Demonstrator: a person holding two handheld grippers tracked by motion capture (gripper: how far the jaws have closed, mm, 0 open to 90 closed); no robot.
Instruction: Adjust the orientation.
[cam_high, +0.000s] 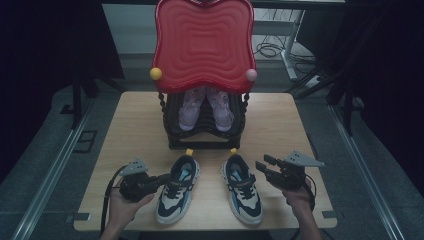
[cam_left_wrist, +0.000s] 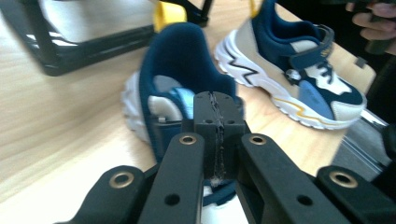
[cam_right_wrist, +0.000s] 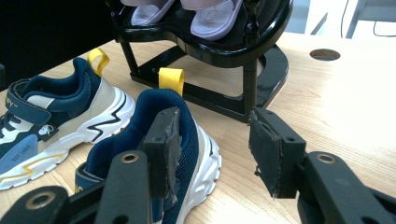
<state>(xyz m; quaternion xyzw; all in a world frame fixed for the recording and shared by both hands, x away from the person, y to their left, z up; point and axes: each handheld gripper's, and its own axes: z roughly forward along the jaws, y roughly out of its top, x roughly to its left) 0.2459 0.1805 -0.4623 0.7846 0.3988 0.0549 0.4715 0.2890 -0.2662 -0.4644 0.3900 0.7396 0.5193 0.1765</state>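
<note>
The left gripper (cam_high: 162, 179) is clamped on the collar of the left sneaker (cam_high: 176, 189), which sits on the table (cam_high: 130, 130) before the shoe rack (cam_high: 205, 135). The right gripper (cam_high: 264, 165) stands open beside the right sneaker (cam_high: 242, 188), not yet gripping. Lifting both shoes onto the rack seems left to do.

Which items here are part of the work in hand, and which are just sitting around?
In the job:
- left sneaker, its collar pinched by the shut left gripper
- right sneaker, with the open right gripper beside it
- black shoe rack, probably where they go

Just there:
- purple sandals on the rack's shelf
- red rack top
- wooden table
</note>
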